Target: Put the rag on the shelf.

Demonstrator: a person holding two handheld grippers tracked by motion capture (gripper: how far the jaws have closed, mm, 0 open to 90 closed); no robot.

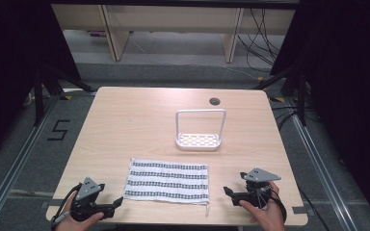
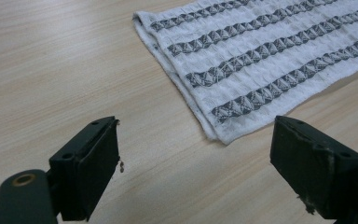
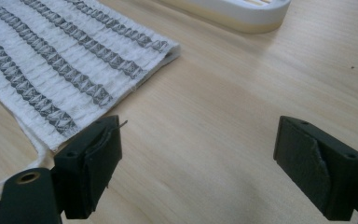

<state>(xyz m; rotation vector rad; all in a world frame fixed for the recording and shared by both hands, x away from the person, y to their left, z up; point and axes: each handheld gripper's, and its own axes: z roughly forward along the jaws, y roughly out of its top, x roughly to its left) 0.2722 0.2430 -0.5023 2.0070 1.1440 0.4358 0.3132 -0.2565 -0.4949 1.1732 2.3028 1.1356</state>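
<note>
Pale wooden worktop [image 1: 125,115], striped towel [image 1: 167,181] flat at lower centre, white rack [image 1: 198,139] behind. Left tool [image 1: 118,202] and right tool [image 1: 227,192] released, empty. Advisable: pinch the near corners squarely, both layers.

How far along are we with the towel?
Done: nothing visible; the striped towel lies flat near the table's front edge. In hand: left gripper and right gripper flank it, open, apart from it. Left: gripping and handling it; the white rack stands behind.

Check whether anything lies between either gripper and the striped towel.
Nothing visible does. The left gripper and right gripper sit at the near corners of the striped towel, jaws open, with bare table between. The white rack stands beyond the towel.
</note>
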